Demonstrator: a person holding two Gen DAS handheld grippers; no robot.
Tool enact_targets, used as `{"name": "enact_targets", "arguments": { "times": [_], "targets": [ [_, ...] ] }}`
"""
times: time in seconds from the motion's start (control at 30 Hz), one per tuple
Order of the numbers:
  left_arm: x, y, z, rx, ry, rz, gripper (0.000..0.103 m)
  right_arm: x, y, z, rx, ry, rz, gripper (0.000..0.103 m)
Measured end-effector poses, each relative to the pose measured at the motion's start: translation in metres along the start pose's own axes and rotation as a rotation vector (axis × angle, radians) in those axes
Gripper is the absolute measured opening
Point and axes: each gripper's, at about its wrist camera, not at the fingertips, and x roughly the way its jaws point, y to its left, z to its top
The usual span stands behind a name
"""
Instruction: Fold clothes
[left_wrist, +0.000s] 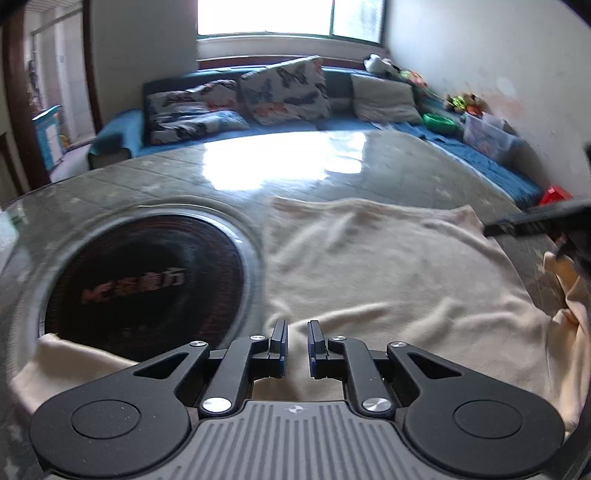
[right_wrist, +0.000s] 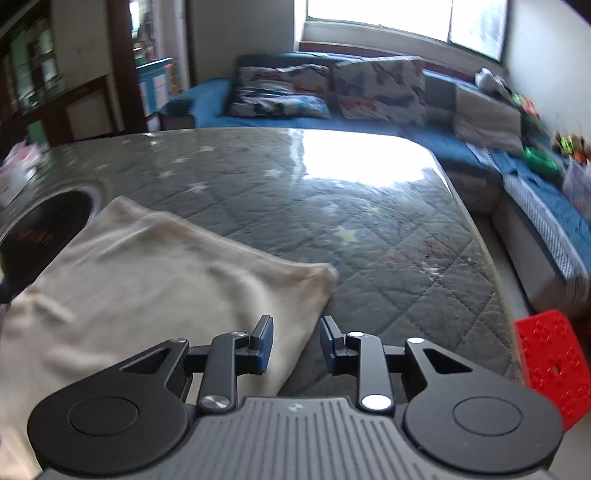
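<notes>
Cream garment (left_wrist: 388, 266) under low, parted L claw (left_wrist: 297, 345) & R claw (right_wrist: 295, 341)

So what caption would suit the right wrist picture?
Open right tool poised over the edge of a cream garment spread on a quilted table.

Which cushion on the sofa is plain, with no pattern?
The plain grey cushion, rightmost of the three and nearest the toys. The two cushions left of it carry a butterfly-like print.
</notes>
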Motion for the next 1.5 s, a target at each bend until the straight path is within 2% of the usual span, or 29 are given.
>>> {"name": "enact_targets", "arguments": {
  "times": [0.13,0.17,0.23,0.37,0.57,0.67,0.77,0.87,1.0,1.13,1.2,1.37,1.5],
  "targets": [
    [0.013,0.001,-0.001,0.008,0.028,0.001,0.012,0.023,-0.009,0.009,0.049,0.021,0.000,0.027],
    [0.016,0.003,-0.002,0.007,0.034,0.003,0.012,0.028,-0.010,0.011,0.054,0.021,0.005,0.025],
    [0.018,0.007,-0.002,0.006,0.033,0.006,0.013,0.033,-0.009,0.016,0.050,0.016,0.005,0.015],
    [0.020,0.012,-0.001,-0.003,0.027,0.012,0.014,0.045,-0.005,0.028,0.026,0.010,-0.017,0.013],
    [0.020,0.010,0.003,-0.008,0.024,0.008,0.014,0.056,0.004,0.043,-0.020,0.000,-0.052,0.018],
    [0.016,0.004,0.005,-0.001,0.009,-0.006,0.015,0.041,0.011,0.044,-0.075,-0.025,-0.064,0.021],
    [0.013,-0.005,0.004,0.019,0.008,-0.025,0.019,0.020,0.025,0.038,-0.135,-0.035,-0.021,0.022],
    [0.009,-0.014,0.000,0.039,0.009,-0.039,0.025,-0.004,0.049,0.021,-0.223,-0.027,0.048,0.033],
    [-0.001,-0.024,-0.011,0.072,0.014,-0.068,0.025,-0.035,0.087,-0.014,-0.360,-0.006,0.154,0.033],
    [-0.014,-0.037,-0.026,0.114,0.009,-0.102,0.032,-0.066,0.120,-0.049,-0.436,0.000,0.236,0.033],
    [-0.020,-0.044,-0.034,0.135,0.008,-0.121,0.032,-0.079,0.132,-0.063,-0.447,-0.001,0.279,0.037],
    [-0.027,-0.060,-0.056,0.215,0.009,-0.132,0.035,-0.099,0.155,-0.108,-0.498,0.012,0.317,0.037],
    [-0.032,-0.062,-0.057,0.233,0.000,-0.126,0.035,-0.116,0.139,-0.119,-0.397,-0.021,0.312,0.037]
  ]
}}
